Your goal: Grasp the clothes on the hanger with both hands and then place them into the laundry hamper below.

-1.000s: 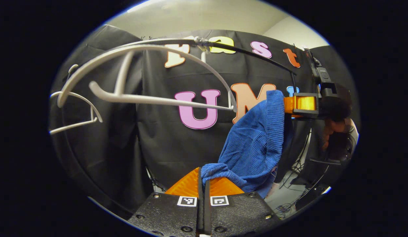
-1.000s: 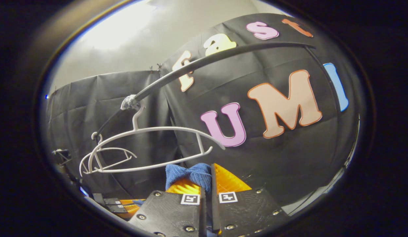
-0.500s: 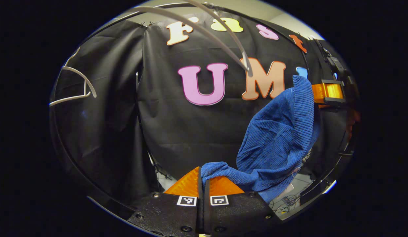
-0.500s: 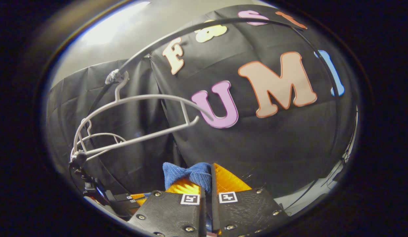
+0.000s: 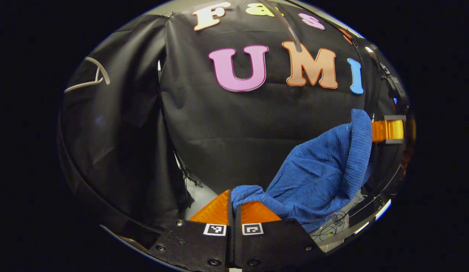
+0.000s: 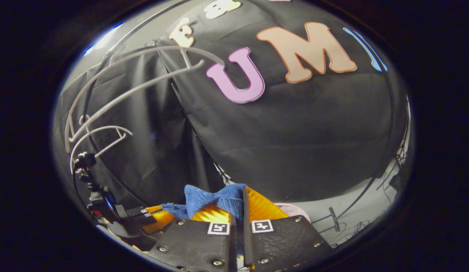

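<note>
Gripping the blue ribbed knit garment [image 5: 313, 170] at one corner, the left gripper [image 5: 233, 202] has its two fingers clenched together with a fold of the cloth bunched over the tips. From that pinch the fabric climbs away to the right in the left gripper view, where its far edge ends at the right gripper [image 5: 385, 130], seen there side-on. In the right gripper view, the right gripper [image 6: 238, 209] is likewise clamped, both fingers pressing a wad of the same blue cloth between them. The garment's long axis therefore runs between the two grippers, sagging in the middle, held in the air and clear of the white plastic hangers [image 6: 117, 94], which hang bare up and to the left. Both hands share the load about equally. Judged from the task, the step in hand is the descent to the laundry hamper; I cannot identify it with confidence. A pale pink shape [image 6: 291, 209] sits just beyond the right gripper's fingers, but what it is, and what any container holds, cannot be told. The release should wait until the hamper is confirmed below.
</note>
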